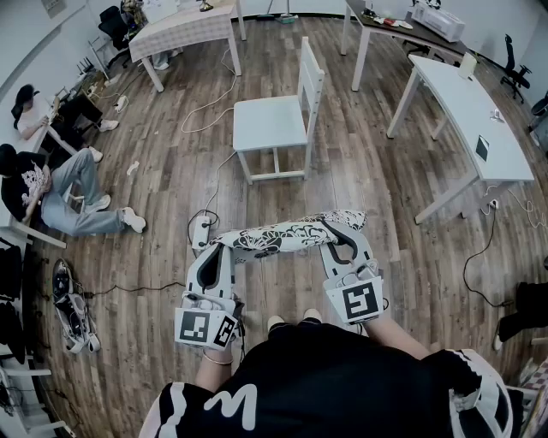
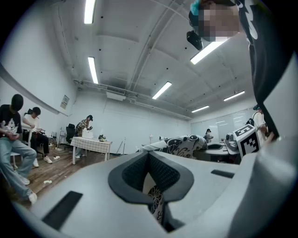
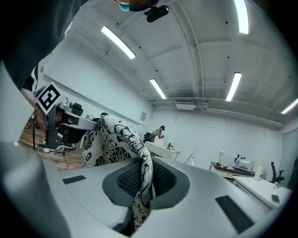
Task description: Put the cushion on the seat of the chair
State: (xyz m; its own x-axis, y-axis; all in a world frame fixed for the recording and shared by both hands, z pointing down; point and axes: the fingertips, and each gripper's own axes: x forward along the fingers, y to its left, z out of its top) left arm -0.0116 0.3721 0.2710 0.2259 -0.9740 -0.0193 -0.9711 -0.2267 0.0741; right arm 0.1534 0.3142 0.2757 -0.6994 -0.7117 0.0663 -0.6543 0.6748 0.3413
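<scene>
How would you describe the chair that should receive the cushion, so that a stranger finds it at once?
In the middle of the wooden floor, between the checked-cloth table and the long white table, one chair stands alone, ahead of the patterned cushion. Unlike the black office chairs by the walls, it is white, with a bare seat.

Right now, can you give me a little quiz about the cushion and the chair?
1. True or false: the cushion lies on the chair.
2. Of the left gripper and the right gripper, which has its jaws shut on the cushion? A left only; B right only; C both.
3. Fill in: the cushion's pattern is black and ___.
Key: 1 false; 2 C; 3 white.
</scene>
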